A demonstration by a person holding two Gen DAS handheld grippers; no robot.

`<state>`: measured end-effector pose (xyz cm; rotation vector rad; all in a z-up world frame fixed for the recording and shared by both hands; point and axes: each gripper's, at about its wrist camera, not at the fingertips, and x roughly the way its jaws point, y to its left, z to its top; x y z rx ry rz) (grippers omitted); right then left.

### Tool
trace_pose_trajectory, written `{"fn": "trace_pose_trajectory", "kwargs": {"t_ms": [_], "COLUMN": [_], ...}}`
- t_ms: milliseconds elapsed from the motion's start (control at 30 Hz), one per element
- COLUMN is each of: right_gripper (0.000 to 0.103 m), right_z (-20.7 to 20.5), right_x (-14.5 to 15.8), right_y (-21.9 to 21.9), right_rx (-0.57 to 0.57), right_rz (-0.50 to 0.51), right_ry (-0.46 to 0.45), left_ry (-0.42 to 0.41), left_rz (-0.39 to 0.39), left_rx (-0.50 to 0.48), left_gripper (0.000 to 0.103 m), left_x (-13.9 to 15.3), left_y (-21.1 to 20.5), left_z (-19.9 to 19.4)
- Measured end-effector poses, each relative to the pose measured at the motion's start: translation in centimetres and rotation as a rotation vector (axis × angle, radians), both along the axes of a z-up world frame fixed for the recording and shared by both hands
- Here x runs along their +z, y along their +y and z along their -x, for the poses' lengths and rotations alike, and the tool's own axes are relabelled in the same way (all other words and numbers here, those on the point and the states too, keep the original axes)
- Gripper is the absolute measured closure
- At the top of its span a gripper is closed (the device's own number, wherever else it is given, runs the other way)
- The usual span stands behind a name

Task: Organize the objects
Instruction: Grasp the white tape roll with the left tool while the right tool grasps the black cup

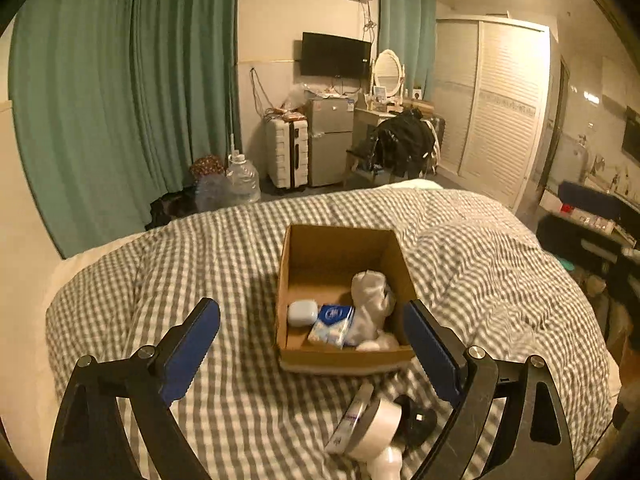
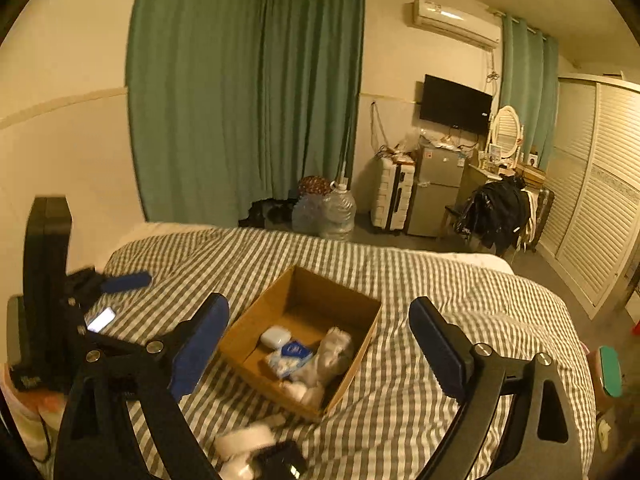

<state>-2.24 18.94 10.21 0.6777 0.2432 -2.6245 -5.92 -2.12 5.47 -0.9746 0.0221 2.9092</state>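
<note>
An open cardboard box (image 1: 320, 252) sits on the checked bed cover (image 1: 224, 248). It holds a white case (image 1: 302, 313), a blue tissue pack (image 1: 332, 325) and a grey plush toy (image 1: 372, 308). The box also shows in the right wrist view (image 2: 304, 292). In front of it lie a white roll (image 1: 380, 426), a tube (image 1: 352, 416) and a black item (image 1: 420, 420). My left gripper (image 1: 312, 344) is open and empty, just short of the box. My right gripper (image 2: 320, 340) is open and empty above the box. The left gripper shows at the left in the right wrist view (image 2: 120, 280).
Green curtains (image 1: 120, 100), water jugs (image 1: 242, 180), a suitcase (image 1: 286, 152), a small fridge (image 1: 330, 140), a chair with dark clothes (image 1: 404, 144) and a wardrobe (image 1: 492, 100) stand beyond the bed's far edge. A lit phone (image 2: 101, 319) lies on the cover at left.
</note>
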Motion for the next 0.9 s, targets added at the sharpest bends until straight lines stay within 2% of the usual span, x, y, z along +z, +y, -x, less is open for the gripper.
{"fn": "trace_pose_trajectory", "kwargs": {"t_ms": [100, 200, 400, 500, 633, 833, 867, 900], "right_gripper": [0.011, 0.011, 0.011, 0.011, 0.011, 0.011, 0.011, 0.011], "right_z": [-1.8, -2.9, -3.5, -2.6, -1.2, -0.1, 0.0, 0.2], "right_x": [-1.5, -4.2, -12.0, -15.2, -18.8, -21.2, -21.3, -21.5], "right_y": [0.2, 0.3, 0.0, -0.2, 0.3, 1.2, 1.2, 1.3], "right_rx": [0.005, 0.014, 0.024, 0.029, 0.020, -0.006, -0.007, -0.009], "right_rz": [-0.018, -0.040, -0.139, -0.173, -0.173, -0.167, -0.162, -0.157], "right_ry": [-0.024, -0.064, -0.152, -0.213, -0.307, -0.346, -0.351, -0.358], "left_ry": [-0.010, -0.037, -0.128, -0.163, -0.218, -0.295, -0.308, -0.317], "left_rz": [-0.004, -0.015, 0.023, 0.034, 0.039, 0.042, 0.025, 0.005], "left_rx": [0.015, 0.033, 0.040, 0.007, -0.090, -0.159, -0.166, -0.171], "left_gripper": [0.008, 0.008, 0.008, 0.008, 0.008, 0.008, 0.013, 0.024], "left_x": [-1.3, -3.8, -10.0, -12.4, -15.2, -18.3, -18.5, -18.8], "left_y": [-0.5, -1.0, -0.3, 0.7, 2.5, 4.2, 4.4, 4.2], "left_z": [-1.5, -2.6, -1.8, -1.5, -2.2, -1.3, -1.1, -1.0]}}
